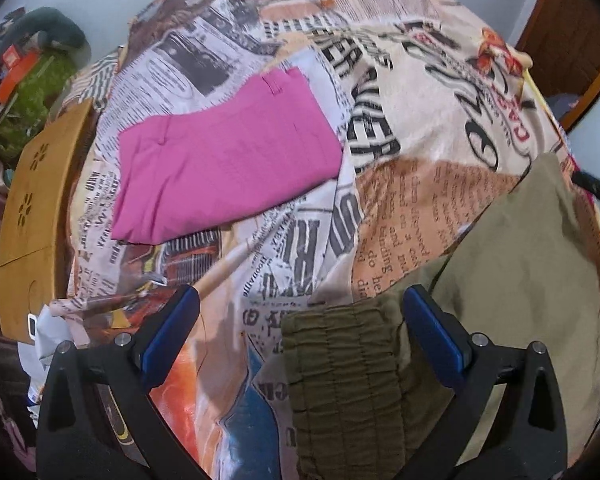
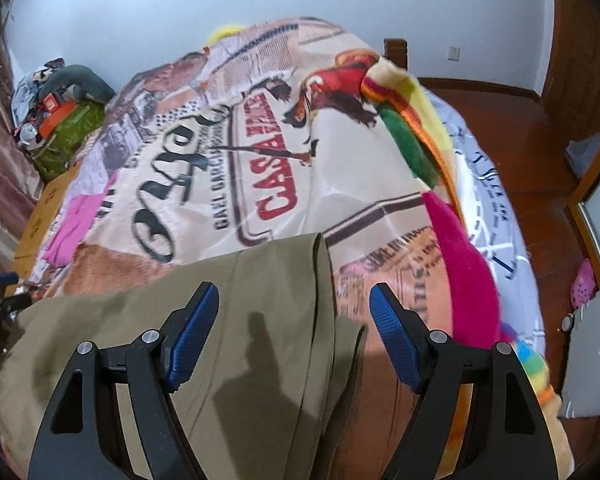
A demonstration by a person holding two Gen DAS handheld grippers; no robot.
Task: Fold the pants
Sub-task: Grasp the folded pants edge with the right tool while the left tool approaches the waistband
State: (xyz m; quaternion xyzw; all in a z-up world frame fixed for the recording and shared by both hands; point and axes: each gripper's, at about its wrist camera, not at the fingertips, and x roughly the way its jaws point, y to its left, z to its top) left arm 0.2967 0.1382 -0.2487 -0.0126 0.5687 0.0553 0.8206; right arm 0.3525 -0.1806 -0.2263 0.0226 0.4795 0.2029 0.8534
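Olive-green pants (image 1: pixel 520 248) lie on a bed under a newspaper-print cover (image 1: pixel 432 92). Their gathered elastic waistband (image 1: pixel 340 380) sits between the blue pads of my left gripper (image 1: pixel 302 300), which hovers open above it without touching. In the right wrist view the pants (image 2: pixel 240 292) spread from the lower left to the middle, and their right edge runs between the wide-open fingers of my right gripper (image 2: pixel 294 298). A folded pink pair of pants (image 1: pixel 224 156) rests further up the bed, seen again as a pink patch (image 2: pixel 72 224) at the left.
A wooden headboard panel (image 1: pixel 32 208) borders the bed's left side. Clutter and a green bundle (image 1: pixel 32 92) lie beyond it. A striped fleece blanket (image 2: pixel 452 264) hangs over the bed's right edge, above a wooden floor (image 2: pixel 540 152) with a pink shoe (image 2: pixel 582 284).
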